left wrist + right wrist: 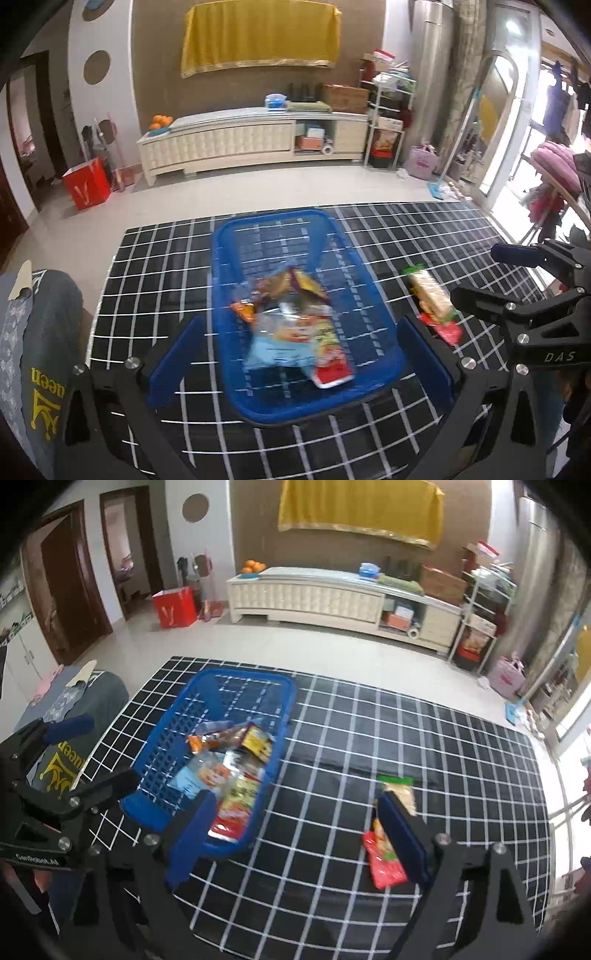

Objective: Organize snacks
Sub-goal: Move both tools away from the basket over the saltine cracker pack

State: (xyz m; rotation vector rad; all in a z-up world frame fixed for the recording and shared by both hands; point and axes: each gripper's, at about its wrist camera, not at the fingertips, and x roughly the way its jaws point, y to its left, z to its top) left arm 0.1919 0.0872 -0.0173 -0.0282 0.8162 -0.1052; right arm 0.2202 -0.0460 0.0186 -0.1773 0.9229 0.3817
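basket [373,295]: 1; loose snack packets [432,299]: 2 (beside basket)

A black cloth with a white grid [155,280] covers the table; beyond it, toward 12 o'clock, a long cream cabinet [236,142] stands against a brown wall; a yellow cloth [258,37] hangs above it; a bowl of oranges [161,123] sits on its left end, a blue box [276,100] near its middle; at 10 o'clock a red paper bag [86,182] stands on the pale floor; at 2 o'clock a white shelf rack [386,118] holds boxes, a pink bag [424,164] beside it; at 9 o'clock lies a grey garment with yellow lettering [44,369].
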